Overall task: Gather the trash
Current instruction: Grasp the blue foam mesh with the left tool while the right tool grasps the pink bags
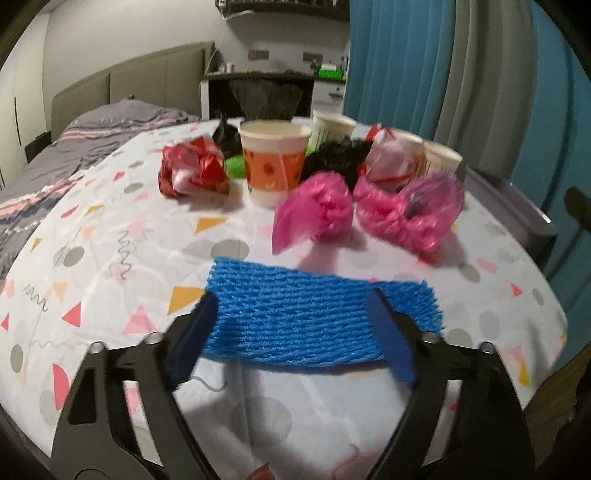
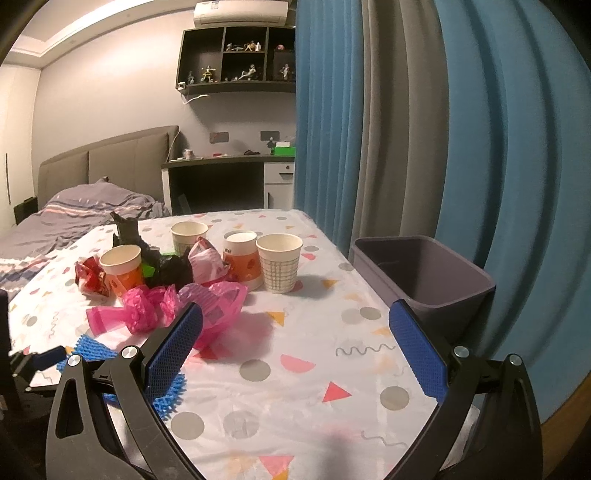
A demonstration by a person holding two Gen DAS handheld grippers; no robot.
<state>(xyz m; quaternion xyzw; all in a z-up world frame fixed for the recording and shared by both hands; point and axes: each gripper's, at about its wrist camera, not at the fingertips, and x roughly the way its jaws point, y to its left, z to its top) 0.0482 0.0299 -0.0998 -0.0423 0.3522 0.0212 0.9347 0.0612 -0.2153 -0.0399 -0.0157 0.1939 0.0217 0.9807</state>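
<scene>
Blue foam netting (image 1: 310, 325) lies flat on the table (image 1: 110, 258), nearest you of all the trash and well short of the grey bin (image 2: 424, 273). Your left gripper (image 1: 295, 314) straddles it, jaws apart; motion blur hides whether the pads touch. Your right gripper (image 2: 295, 332) stands open and empty. Netting this thin may slide out, or the pads may pinch the tablecloth.

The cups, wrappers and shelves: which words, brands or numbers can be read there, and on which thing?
None can be read.
Orange cup: a dark mark near its rim, too blurred to read.
Red wrapper: pale patches, blurred.
Air conditioner: a small mark, too small to read.
</scene>
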